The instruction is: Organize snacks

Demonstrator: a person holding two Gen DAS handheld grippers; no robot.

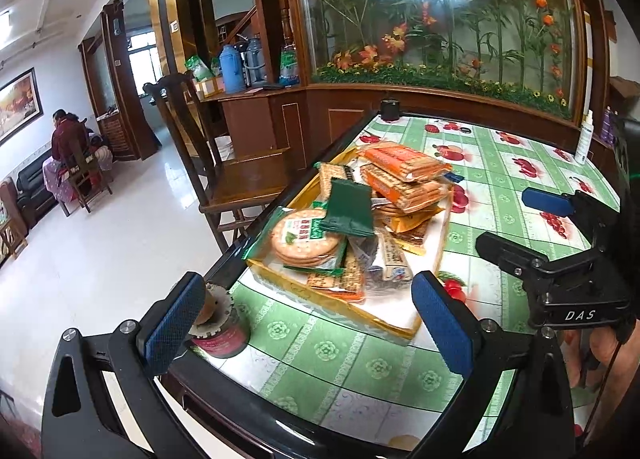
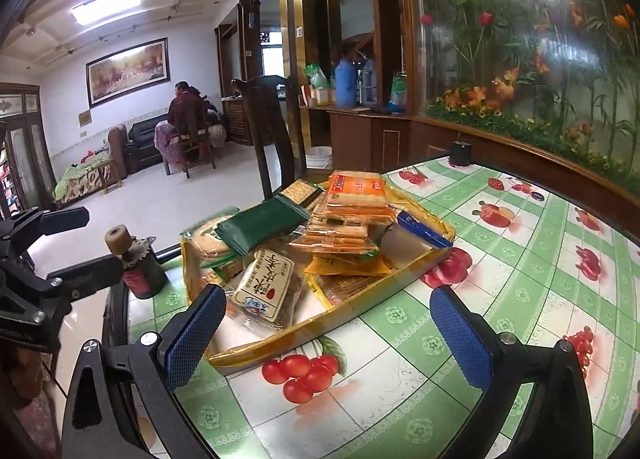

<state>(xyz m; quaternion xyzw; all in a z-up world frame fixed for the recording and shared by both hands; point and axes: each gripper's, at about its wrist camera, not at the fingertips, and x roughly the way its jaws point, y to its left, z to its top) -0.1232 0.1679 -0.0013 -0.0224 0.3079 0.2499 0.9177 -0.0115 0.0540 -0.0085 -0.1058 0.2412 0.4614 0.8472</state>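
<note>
A shallow yellow tray (image 1: 352, 313) (image 2: 360, 301) on the green fruit-print table holds a heap of snack packs. On top are orange cracker packs (image 1: 404, 163) (image 2: 356, 195), a dark green pack (image 1: 348, 207) (image 2: 260, 225), a round-cracker pack (image 1: 304, 241) and a white pack with Chinese print (image 2: 266, 285). My left gripper (image 1: 308, 323) is open and empty, just short of the tray's near edge. My right gripper (image 2: 328, 339) is open and empty, near the tray's front corner; it also shows in the left wrist view (image 1: 516, 219).
A small dark bottle with a cork stopper (image 1: 218, 323) (image 2: 138, 263) stands at the table's left edge by the tray. A black cap-like object (image 1: 390, 109) (image 2: 460, 153) sits at the far edge. A white spray bottle (image 1: 584, 137) stands far right. A wooden chair (image 1: 224, 175) is beside the table.
</note>
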